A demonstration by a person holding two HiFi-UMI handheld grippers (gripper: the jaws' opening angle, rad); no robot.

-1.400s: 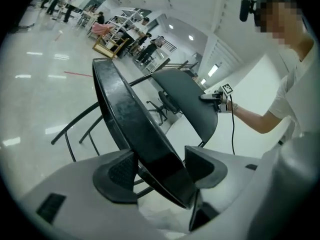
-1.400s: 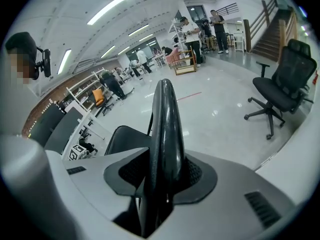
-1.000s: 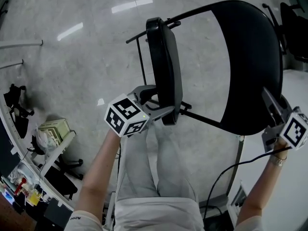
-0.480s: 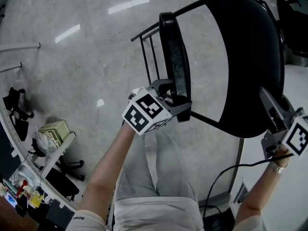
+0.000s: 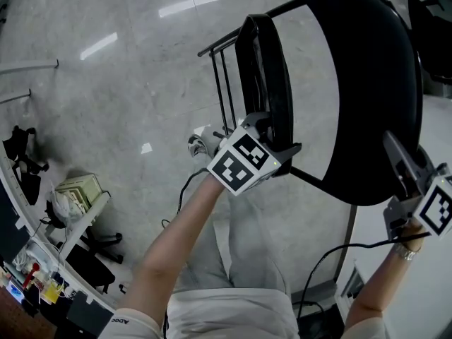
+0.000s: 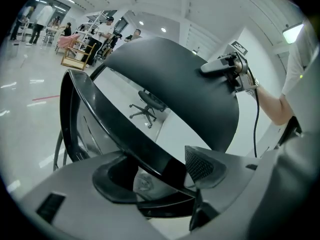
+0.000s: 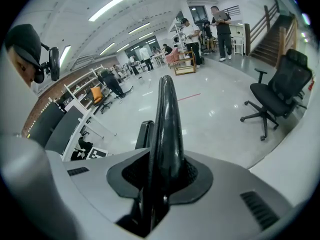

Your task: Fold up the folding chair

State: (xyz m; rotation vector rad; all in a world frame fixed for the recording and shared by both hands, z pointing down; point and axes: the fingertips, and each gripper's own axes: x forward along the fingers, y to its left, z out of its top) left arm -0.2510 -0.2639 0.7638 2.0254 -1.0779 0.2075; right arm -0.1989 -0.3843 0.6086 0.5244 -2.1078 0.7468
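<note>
The grey polished floor (image 5: 106, 104) fills my view under the folding chair (image 5: 318, 182), which stands right in front of me. My right claw (image 5: 393, 147) has just been closing and now grips the edge of the black backrest (image 5: 367, 90). My left claw (image 5: 277, 138) is clamped on the tilted-up seat (image 5: 263, 76). An office chair (image 7: 277, 96) stands beyond, and a cable (image 5: 332, 253) trails beside my right arm.
</note>
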